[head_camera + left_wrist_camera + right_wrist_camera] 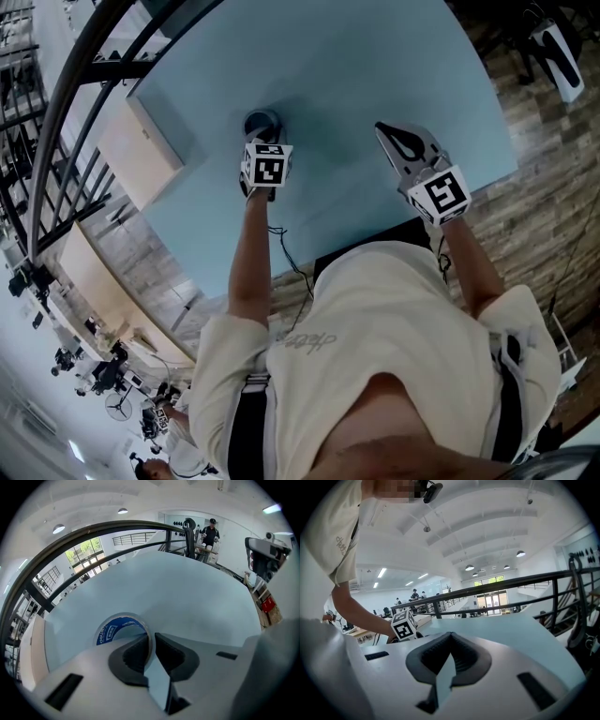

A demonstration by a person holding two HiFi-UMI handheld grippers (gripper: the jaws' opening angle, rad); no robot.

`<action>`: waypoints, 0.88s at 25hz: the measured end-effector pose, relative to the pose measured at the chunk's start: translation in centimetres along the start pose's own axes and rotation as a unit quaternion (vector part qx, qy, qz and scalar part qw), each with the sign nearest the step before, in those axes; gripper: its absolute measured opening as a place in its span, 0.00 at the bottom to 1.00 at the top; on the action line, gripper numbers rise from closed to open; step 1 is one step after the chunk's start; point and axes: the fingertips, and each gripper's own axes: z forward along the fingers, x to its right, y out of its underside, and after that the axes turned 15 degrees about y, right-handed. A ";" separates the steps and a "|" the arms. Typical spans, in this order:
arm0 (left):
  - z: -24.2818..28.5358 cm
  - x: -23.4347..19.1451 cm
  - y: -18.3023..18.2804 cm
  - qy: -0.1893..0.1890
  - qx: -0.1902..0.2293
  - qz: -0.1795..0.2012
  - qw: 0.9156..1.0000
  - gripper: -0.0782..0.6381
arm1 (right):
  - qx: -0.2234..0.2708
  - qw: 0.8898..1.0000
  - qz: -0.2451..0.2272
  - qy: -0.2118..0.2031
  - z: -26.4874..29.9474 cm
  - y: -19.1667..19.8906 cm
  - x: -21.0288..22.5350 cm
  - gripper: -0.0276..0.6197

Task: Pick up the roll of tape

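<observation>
Tape roll is lying on the pale counter; we are pinching its wall in the left tongs and holding the right tongs closed, empty, well apart. Black railing is curving behind.

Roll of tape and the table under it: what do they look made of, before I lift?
The roll of tape: shiny clear film wound on a blue printed core, probably cardboard; its wall looks translucent. The table: smooth pale blue matte top with no grain, perhaps laminate or painted board.
</observation>
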 end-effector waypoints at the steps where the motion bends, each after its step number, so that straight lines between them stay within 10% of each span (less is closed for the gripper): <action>1: -0.2 0.0 0.0 -0.004 0.004 -0.003 1.000 0.19 | 0.001 1.000 0.000 -0.001 0.0 -0.1 -0.1 0.05; 22: -10.2 2.8 0.6 -0.053 0.118 -0.057 0.990 0.19 | 0.025 0.998 -0.041 -0.033 -0.5 -2.9 -3.7 0.05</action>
